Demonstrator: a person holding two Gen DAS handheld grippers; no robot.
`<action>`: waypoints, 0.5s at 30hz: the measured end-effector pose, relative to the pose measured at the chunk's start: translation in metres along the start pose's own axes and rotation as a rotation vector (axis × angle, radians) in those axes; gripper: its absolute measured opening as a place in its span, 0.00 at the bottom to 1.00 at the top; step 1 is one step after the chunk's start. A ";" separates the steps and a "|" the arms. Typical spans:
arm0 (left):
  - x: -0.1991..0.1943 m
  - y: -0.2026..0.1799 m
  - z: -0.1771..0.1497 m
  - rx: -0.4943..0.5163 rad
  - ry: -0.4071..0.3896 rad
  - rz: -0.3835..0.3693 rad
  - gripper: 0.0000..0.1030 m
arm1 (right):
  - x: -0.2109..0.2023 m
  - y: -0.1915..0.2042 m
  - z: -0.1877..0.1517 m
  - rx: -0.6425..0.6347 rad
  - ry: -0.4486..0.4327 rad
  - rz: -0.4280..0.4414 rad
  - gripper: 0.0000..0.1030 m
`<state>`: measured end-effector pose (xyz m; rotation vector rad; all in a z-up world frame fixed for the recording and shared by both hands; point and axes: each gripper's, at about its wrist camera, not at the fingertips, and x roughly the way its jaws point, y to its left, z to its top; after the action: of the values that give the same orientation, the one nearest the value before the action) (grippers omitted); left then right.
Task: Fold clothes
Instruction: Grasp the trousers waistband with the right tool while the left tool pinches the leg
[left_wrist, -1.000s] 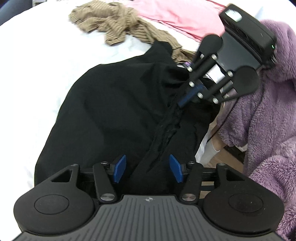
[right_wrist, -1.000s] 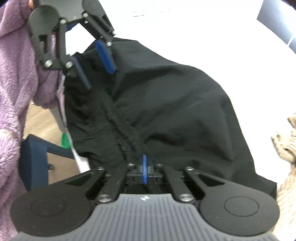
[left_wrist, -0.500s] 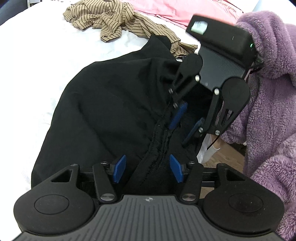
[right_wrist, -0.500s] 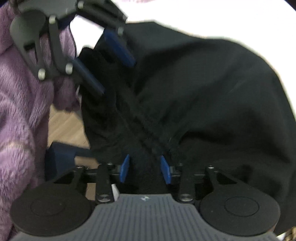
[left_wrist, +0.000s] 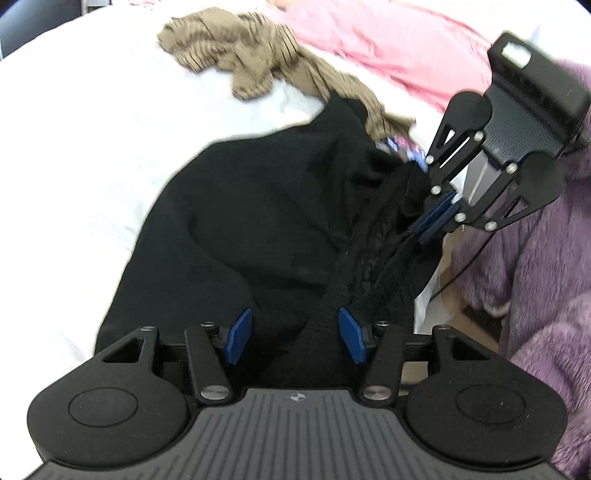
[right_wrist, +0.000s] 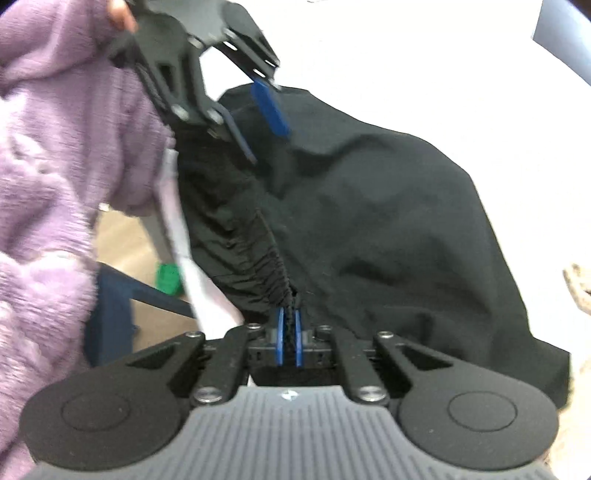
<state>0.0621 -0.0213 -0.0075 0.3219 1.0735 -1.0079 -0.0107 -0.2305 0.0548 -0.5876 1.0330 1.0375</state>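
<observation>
A black garment (left_wrist: 266, 221) lay spread on the white bed (left_wrist: 74, 166), its gathered elastic waistband at the bed's edge. The right claw (right_wrist: 289, 338) was closing, its pads pinching that waistband, while the left claw (left_wrist: 295, 336) stood apart with waistband cloth between its pads. A striped brown garment (left_wrist: 251, 62) and a pink one (left_wrist: 388, 44) lay beyond.

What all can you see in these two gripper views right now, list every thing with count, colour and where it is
black garment: one, black, spread on the white bed, gathered band toward the bed's edge
striped garment: one, tan, crumpled beyond the black one
pink cloth: one, pink, far side
white bed: one, white, beneath all
green thing: one, green, on the floor
sleeve: fuzzy, purple
left gripper: open astride the band
right gripper: closing on the band
</observation>
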 end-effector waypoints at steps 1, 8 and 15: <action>-0.001 -0.001 0.001 -0.002 -0.007 -0.005 0.50 | 0.004 -0.003 0.000 -0.002 0.023 -0.028 0.07; 0.007 -0.012 0.003 0.058 -0.003 -0.048 0.50 | 0.034 -0.016 0.009 -0.004 0.126 -0.135 0.07; 0.040 -0.031 0.005 0.094 0.053 0.003 0.49 | 0.049 -0.018 0.011 -0.019 0.156 -0.144 0.10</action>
<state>0.0443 -0.0628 -0.0316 0.4283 1.0756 -1.0537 0.0166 -0.2088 0.0147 -0.7569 1.1009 0.8865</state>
